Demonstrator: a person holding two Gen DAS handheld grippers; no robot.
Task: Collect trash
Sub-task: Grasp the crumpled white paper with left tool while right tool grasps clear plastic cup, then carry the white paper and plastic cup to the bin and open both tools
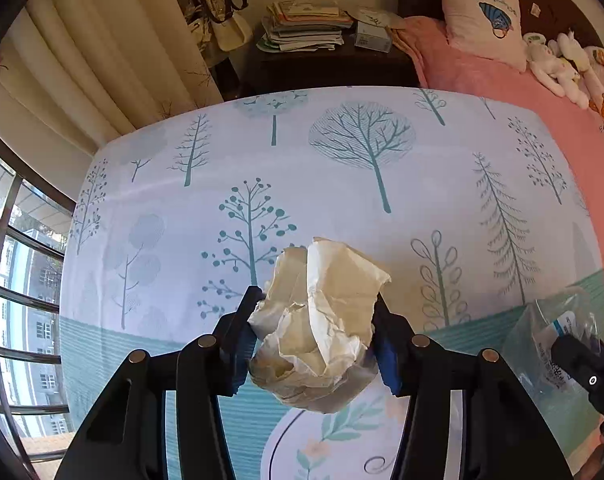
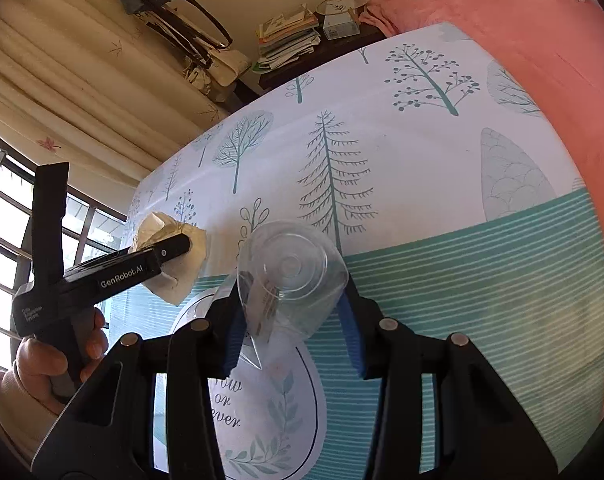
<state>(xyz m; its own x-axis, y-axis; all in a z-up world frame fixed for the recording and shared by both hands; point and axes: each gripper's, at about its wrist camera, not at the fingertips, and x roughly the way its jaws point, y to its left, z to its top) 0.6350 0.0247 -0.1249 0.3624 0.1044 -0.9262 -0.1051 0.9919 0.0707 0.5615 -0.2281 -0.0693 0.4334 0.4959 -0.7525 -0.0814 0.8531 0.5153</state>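
Currently the left gripper (image 1: 315, 334) is clamped on a crumpled paper wad (image 1: 321, 320), both fingers pressed into its sides, blue pads partly buried in the creases. Wad is cream/tan, soft tissue-like paper, irregular folds, sticking out past the fingertips. It's held off the table (image 1: 341, 184), not touching the cloth.

Right gripper (image 2: 292, 306) is closed on a clear plastic cup (image 2: 292, 276), pads on opposite walls. Cup is thin, transparent, lying on its side with the round ribbed base facing the camera; concentric rings on the base, a printed label on the wall near the left finger, text unreadable. Also held in the air above the table.

Cross-view:
- Right wrist view shows the left gripper from the side: black body, "GenRobot.AI" lettering, person's hand (image 2: 58, 356) wrapped on the handle, cream sleeve cuff. Wad bulges both sides of the finger.
- Left wrist view catches the right gripper only at the lower right edge, with the cup as a blurred clear shape. Grip there can't be judged from this view.
- Left wrist view shows the plush toys (image 1: 557, 64) and pillow (image 1: 481, 12) on the pink bed fully; right view crops them.

Surroundings: tablecloth is smooth, white with teal tree prints, teal striped band nearer the grippers. Behind it a dark nightstand with a stack of papers (image 1: 302, 26), pleated beige curtain (image 1: 102, 60), barred window on the left.
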